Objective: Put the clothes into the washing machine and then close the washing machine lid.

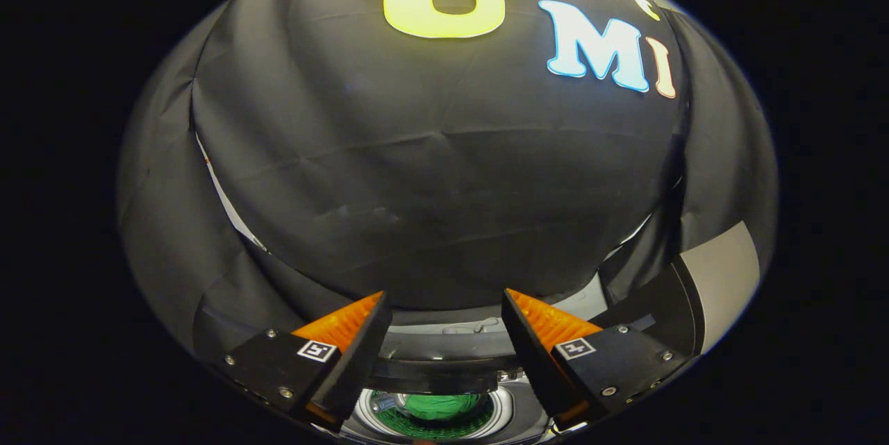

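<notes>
Between spread, empty fingers (444,306), washing machine (444,355); green clothes (442,406) inside.

A black cloth wall (430,174) closes the far side of the booth, with soft creases and one horizontal fold. At left and right, more black cloth panels (167,223) hang beside it. Narrow white gaps (226,205) show between the panels.

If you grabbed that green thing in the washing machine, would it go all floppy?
Probably yes: the green clothing looks bunched into a soft lump in the drum, so it would likely droop and feel light. The gripper is open above it, holding nothing.
</notes>
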Motion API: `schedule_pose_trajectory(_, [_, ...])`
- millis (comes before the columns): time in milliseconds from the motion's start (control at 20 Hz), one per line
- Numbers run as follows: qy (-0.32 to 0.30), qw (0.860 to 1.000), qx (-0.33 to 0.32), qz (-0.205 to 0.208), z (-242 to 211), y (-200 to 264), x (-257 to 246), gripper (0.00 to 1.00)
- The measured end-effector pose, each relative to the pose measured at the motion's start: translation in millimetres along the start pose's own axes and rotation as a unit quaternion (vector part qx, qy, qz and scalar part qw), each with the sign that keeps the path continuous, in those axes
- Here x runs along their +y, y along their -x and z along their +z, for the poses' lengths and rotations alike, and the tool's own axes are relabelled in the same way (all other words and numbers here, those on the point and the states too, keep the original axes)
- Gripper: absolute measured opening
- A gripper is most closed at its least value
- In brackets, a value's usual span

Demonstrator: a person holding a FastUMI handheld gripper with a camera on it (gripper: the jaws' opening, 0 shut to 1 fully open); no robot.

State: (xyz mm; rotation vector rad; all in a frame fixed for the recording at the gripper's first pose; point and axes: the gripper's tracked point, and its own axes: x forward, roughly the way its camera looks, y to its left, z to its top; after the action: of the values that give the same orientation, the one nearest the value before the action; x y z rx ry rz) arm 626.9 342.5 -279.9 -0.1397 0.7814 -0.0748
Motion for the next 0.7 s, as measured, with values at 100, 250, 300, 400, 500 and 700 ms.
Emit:
schedule_pose_trajectory(100, [0.000,1.000,-0.025,-0.003,3,0,-2,0.98])
schedule_pose_trajectory(250, [0.002,0.998,-0.059,0.003,-1,8,-1,0.99])
schedule_pose_trajectory(300, [0.002,0.998,-0.066,0.003,-2,11,-2,0.98])
schedule_pose_trajectory(400, [-0.001,0.995,-0.096,-0.003,1,18,-4,0.99])
schedule_pose_trajectory(500, [-0.001,0.994,-0.110,-0.002,-4,21,-3,0.98])
schedule_pose_trajectory(700, [0.001,0.992,-0.124,0.000,-13,34,-4,0.98])
